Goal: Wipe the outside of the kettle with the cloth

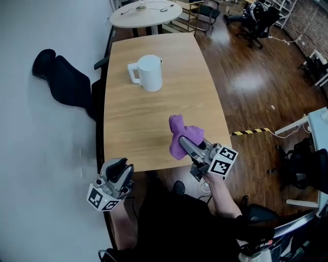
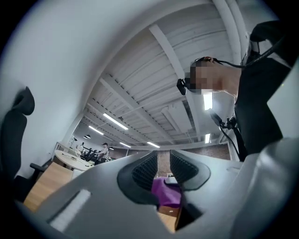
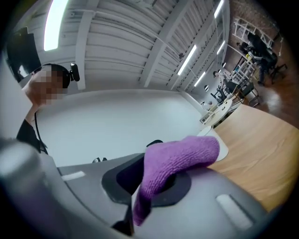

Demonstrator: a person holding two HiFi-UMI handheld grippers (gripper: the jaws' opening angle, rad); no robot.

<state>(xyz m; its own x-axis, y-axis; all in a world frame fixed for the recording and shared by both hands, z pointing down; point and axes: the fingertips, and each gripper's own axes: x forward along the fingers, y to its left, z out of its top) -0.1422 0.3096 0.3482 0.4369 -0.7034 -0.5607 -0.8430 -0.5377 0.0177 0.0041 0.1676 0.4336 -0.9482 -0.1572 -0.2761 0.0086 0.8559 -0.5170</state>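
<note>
Kettle (image 1: 148,72) stands upright on the far half of the desk (image 1: 154,117), white, handle to the view's left, and nothing is touching it. No wiping has started.

Closest in, the left tongs (image 1: 122,166) hang off the desk's near left corner, tilted up, pressed together on nothing. Just beyond, the right tongs (image 1: 185,142) are pinching the purple cloth (image 1: 182,135), with a fold bunched over the tips above the near part of the desk.

So this looks like the carry step: cloth in hand, kettle well apart. The next move calls for taking the cloth across the bare wood to the kettle's side. The left tongs may need to steady the handle so the kettle doesn't slide.

Nothing lies in between. A black chair (image 1: 66,82) sits at the desk's left edge, and striped tape (image 1: 249,132) marks the floor on the right. Far back are a round table (image 1: 146,13) and office chairs (image 1: 256,18).
</note>
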